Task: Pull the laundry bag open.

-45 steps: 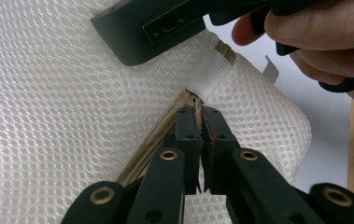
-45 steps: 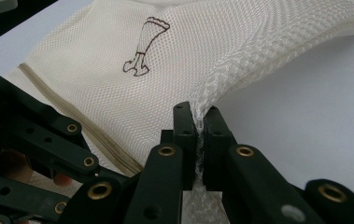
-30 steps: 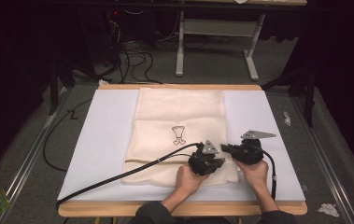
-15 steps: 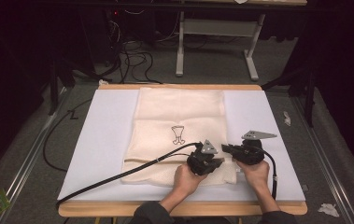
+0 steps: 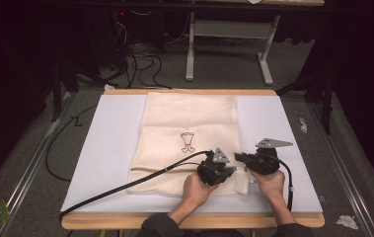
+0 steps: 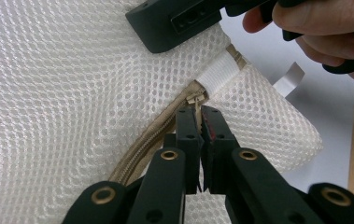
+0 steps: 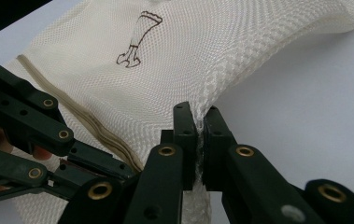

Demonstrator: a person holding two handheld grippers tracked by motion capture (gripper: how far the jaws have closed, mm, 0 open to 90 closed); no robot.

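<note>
1. Nearest the person, two forearms come in over the wooden table edge [image 5: 125, 224], each hand wrapped around a gripper.
2. The left gripper [image 6: 199, 116] is clenched on the zipper pull [image 6: 196, 100] of the mesh laundry bag [image 5: 189, 123]; in the left gripper view the small metal tab sits right between the two black jaws, which are pressed together.
3. The tan zipper [image 6: 142, 149] runs along the bag's near edge and ends at a white fabric tab [image 6: 217, 74] just beyond the pull.
4. The right gripper [image 7: 199, 122] is clamped on the mesh at the bag's near right corner; in the right gripper view a bunched fold of the mesh is pinched between its jaws and lifts slightly off the surface.
5. In the high view the two grippers sit just beside each other at that corner, a black cable [image 5: 125, 185] trailing from the left one across the white mat [image 5: 110, 138].
6. The bag lies flat on the mat, its centre bearing a small dark printed figure [image 5: 188, 142].
7. Beyond the table, cables lie on the grey floor [image 5: 224, 74] beside a white metal stand [image 5: 229, 29].
</note>
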